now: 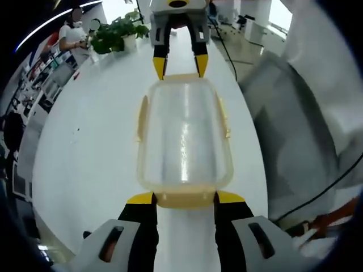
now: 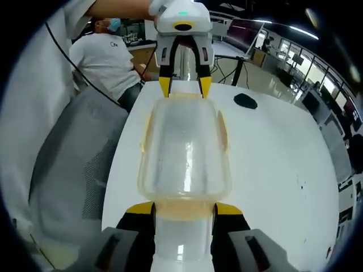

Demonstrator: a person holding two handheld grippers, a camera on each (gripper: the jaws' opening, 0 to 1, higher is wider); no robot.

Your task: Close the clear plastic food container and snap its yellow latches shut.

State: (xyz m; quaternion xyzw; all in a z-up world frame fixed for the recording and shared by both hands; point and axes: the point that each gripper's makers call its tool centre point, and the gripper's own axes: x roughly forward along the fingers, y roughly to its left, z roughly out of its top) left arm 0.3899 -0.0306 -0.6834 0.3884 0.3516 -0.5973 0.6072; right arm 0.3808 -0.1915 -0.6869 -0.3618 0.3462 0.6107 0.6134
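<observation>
White tabletop (image 1: 85, 170) in an office, we see the clear container (image 1: 184, 139) lying lengthwise between our tongs, lid on, left tongs (image 1: 185, 198) open astride one end latch, right tongs (image 2: 184, 209) open astride the opposite end.

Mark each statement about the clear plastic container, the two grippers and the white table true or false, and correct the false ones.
1. The clear plastic food container with yellow latches lies between the two grippers. True.
2. The left gripper meets the container's near end latch. True.
3. The right gripper holds a potted plant. False: its yellow tips flank the container's end.
4. The table is dark wood. False: it is white.
5. A small black object lies on the table. True.
</observation>
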